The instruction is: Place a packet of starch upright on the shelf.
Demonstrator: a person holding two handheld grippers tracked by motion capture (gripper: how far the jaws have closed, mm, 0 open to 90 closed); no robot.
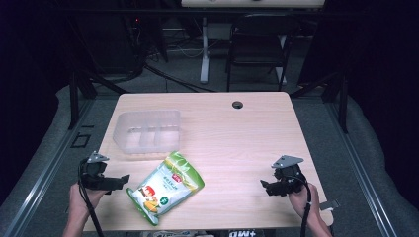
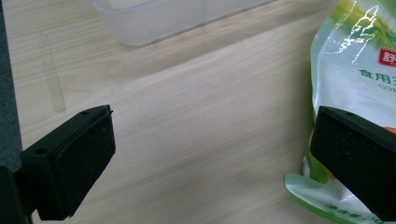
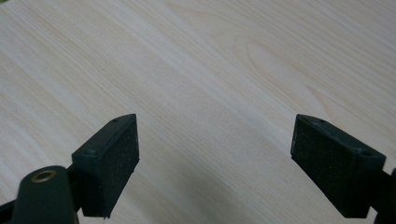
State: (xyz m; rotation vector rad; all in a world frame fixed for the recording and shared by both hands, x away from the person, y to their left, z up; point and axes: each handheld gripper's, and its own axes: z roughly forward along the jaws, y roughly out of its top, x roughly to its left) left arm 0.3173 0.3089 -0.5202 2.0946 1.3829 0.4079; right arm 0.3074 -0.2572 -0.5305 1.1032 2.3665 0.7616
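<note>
On the light wooden surface (image 1: 232,133) a green and white snack bag (image 1: 165,188) lies flat near the front edge, a little left of the middle. Behind it, toward the left edge, stands a translucent plastic container (image 1: 147,130) with inner dividers; the bag's top corner is just beside the container's front wall.

The left gripper (image 1: 120,180) is held at the front left corner, just beside the bag's lower end. Its fingers (image 2: 74,161) stand wide apart with nothing between them; in the left gripper view the far finger overlaps the bag's edge, but I cannot tell if it touches.

The right gripper (image 1: 266,186) is held near the front right corner, well apart from the bag. Its fingers (image 3: 109,161) are also wide apart, above bare wood.

A small dark grommet (image 1: 237,104) sits near the back edge.
</note>
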